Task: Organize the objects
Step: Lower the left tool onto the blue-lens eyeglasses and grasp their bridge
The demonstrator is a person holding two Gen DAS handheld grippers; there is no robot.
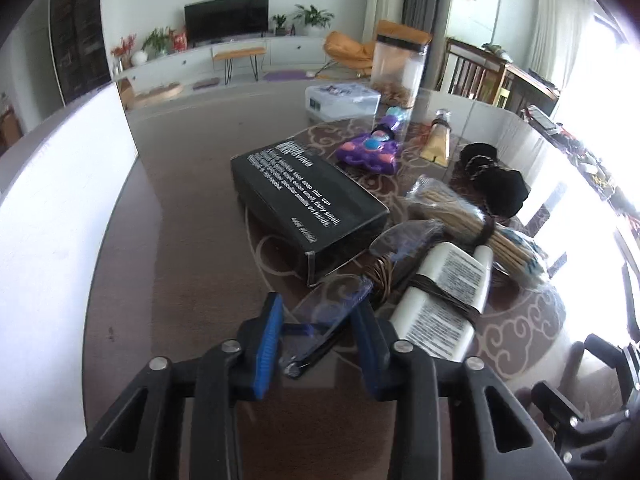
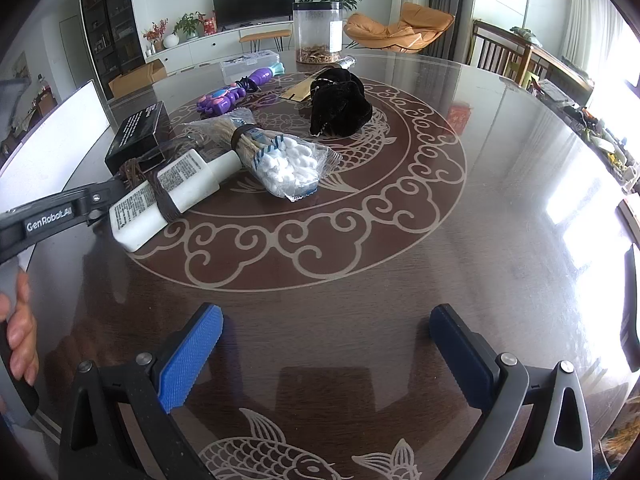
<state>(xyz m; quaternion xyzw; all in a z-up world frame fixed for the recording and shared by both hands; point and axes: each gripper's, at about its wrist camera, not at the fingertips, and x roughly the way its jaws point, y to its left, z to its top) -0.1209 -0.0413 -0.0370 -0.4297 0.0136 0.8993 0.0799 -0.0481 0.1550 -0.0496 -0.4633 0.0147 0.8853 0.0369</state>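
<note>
Glasses pinched in your left tool, right tool idle.

Your left tool (image 1: 316, 336) is pressed onto the folded arm end of the glasses (image 1: 384, 248); their long axis runs straight ahead toward the black box (image 1: 308, 204), touching the white tube (image 1: 440, 300). Your right tool (image 2: 326, 344) hangs spread over bare desk (image 2: 500, 200), well apart from the pile.

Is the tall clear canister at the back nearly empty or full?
Nearly empty: the clear canister holds only a shallow brown layer at its bottom; the rest looks empty.
</note>
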